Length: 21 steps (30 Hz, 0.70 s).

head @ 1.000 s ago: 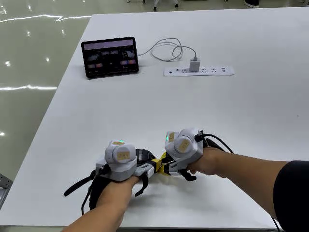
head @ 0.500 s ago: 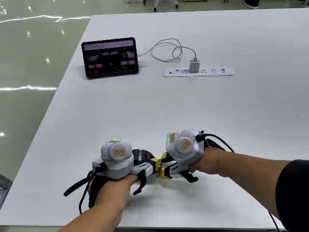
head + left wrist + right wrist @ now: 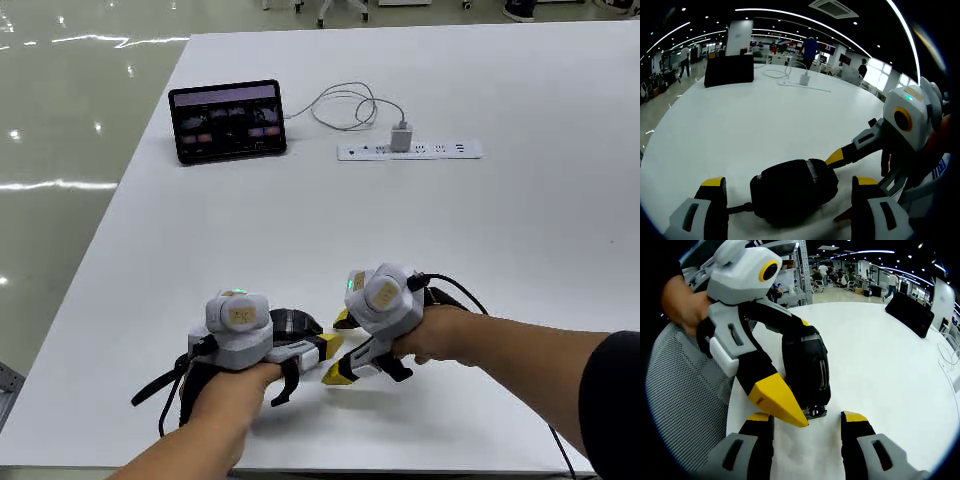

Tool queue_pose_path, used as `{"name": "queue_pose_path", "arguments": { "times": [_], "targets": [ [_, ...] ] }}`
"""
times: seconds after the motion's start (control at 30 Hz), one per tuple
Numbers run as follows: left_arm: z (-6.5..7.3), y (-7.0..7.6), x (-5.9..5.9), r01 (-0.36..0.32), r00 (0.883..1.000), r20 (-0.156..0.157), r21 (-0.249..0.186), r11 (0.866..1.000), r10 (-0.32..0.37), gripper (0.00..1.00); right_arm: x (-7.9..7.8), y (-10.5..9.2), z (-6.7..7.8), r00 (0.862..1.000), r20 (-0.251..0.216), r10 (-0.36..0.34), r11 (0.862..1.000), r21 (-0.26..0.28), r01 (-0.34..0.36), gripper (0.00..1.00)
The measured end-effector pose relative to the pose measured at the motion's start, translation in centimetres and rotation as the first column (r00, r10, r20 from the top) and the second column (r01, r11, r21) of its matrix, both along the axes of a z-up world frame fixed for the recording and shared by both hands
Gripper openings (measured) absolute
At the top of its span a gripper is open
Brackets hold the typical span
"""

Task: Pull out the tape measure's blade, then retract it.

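Black tape measure (image 3: 792,190) lies unclamped between the spread jaws of my left gripper (image 3: 790,182); my right gripper (image 3: 806,417), spread and empty at its hook (image 3: 815,412), may shove it away.

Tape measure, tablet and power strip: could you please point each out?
tape measure (image 3: 790,192), left gripper view, black case.
tablet (image 3: 228,120), head view, middle of screen.
power strip (image 3: 445,149), head view, white top face.

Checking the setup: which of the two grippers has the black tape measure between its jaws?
The left gripper: the black rounded tape measure sits between its yellow-tipped jaws. The right gripper merely points at it, jaws open.
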<state>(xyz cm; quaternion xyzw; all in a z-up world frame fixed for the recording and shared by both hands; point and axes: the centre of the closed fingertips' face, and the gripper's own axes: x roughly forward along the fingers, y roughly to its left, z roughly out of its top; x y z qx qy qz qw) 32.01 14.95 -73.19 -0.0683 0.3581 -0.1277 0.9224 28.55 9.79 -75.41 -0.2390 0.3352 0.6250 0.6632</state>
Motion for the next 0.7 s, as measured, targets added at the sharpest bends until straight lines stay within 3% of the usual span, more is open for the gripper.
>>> {"name": "queue_pose_path", "arguments": {
  "times": [0.2,0.5,0.6,0.7],
  "targets": [
    [0.6,-0.1,0.2,0.011,1.000,0.020,0.009,1.000,-0.012,1.00,0.0,-0.2,0.2,1.000,-0.006,-0.013,1.000,0.005,0.013,0.53],
    [2.2,0.1,0.7,0.015,0.997,0.069,0.010,1.000,-0.016,1.00,0.0,0.4,1.3,0.998,-0.045,-0.053,0.997,0.060,0.056,0.70],
    [2.1,0.2,0.6,0.029,0.997,0.065,0.019,0.999,-0.030,1.00,-0.1,0.5,1.6,0.995,-0.063,-0.077,0.995,0.066,0.081,0.81],
    [2.2,0.5,0.5,0.047,0.997,0.065,0.031,0.998,-0.049,1.00,-0.2,0.2,1.6,0.993,-0.075,-0.096,0.993,0.068,0.101,0.86]
  ]
}}
